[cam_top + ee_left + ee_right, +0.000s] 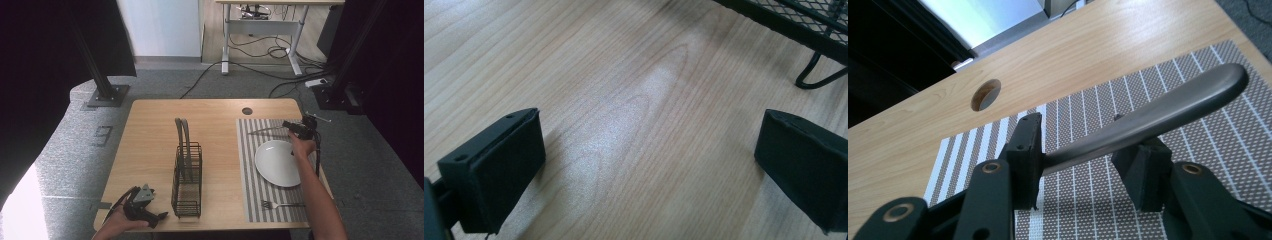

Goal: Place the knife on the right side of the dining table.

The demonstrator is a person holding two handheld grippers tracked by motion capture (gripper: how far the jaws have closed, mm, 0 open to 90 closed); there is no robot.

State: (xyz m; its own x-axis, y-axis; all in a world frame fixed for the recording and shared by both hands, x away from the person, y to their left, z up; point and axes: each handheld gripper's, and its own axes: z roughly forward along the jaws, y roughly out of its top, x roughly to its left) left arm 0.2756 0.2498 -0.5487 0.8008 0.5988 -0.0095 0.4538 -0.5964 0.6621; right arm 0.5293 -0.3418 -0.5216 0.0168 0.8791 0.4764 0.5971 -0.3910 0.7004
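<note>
Pale wooden worktop, spanning most of the high view, with a round cable hole near its far edge. On the right half, a brown-and-white striped placemat, reaching from just short of that hole almost to the near edge. Left of the placemat and apart from it, a tall black wire rack, long side running front to back, standing upright on small wire feet; inside at its far end, two thin grey curved pieces rising above the rim, too small to identify. On the placemat, a white round plate, lying flat, nearer the right edge. At the near left corner of the worktop, left tool held low in a hand, just beside the near end of the rack, its two black jaws spread wide apart over bare wood. Beyond the plate, right tool in the other hand, pointing left, clamped on a metal knife: slim part pinched between the pads, broad rounded end reaching out over the stripes, shadow below on the far part of the placemat. On the placemat's near strip, on the near side of the plate and clear of it, a fork, lying flat with tines to the left.
</note>
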